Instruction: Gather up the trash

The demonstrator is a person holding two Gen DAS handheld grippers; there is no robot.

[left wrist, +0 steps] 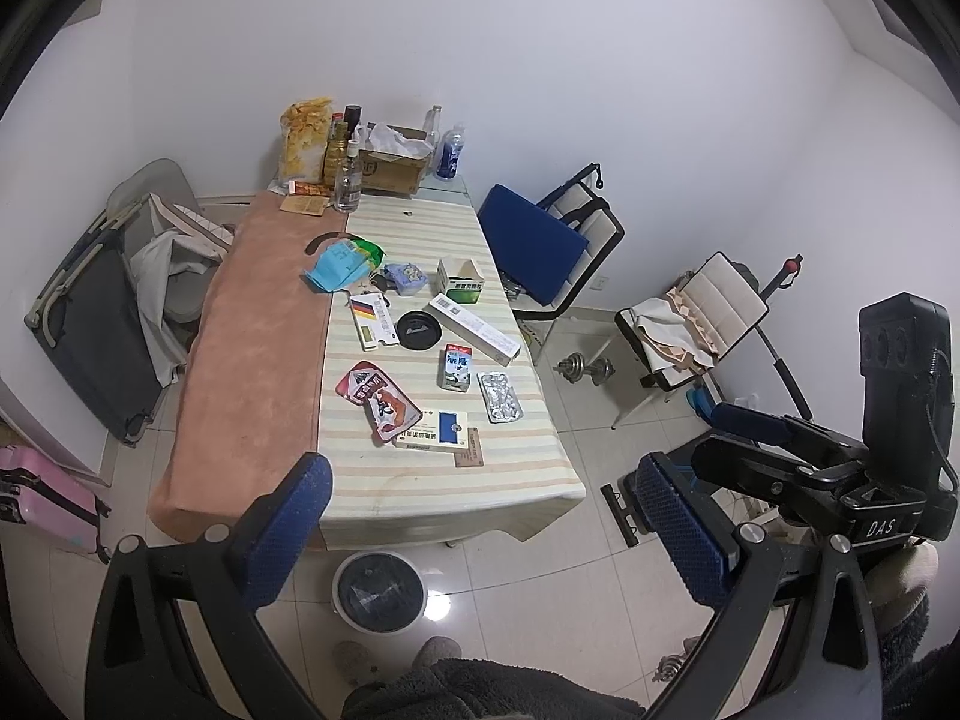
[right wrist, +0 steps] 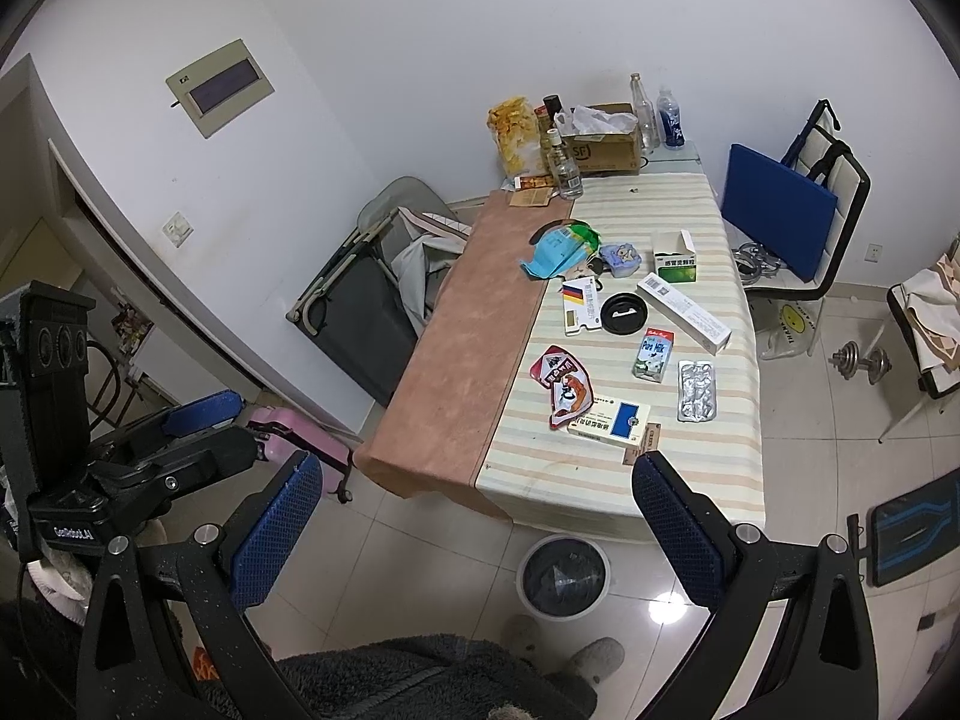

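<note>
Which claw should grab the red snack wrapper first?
Probably left. The red snack wrapper lies toward the table's left side, nearer the left claw. Both claws are open and empty; the right claw would have to reach across.

You are standing in a lived-in room of a home, not a workplace. A cloth-covered table sits against the far white wall, strewn with a milk carton, snack wrappers and medicine boxes, with bottles and a cardboard box at its far end. A pink suitcase and folded cot lie left; padded chairs and dumbbells stand right on the tiled floor.
</note>
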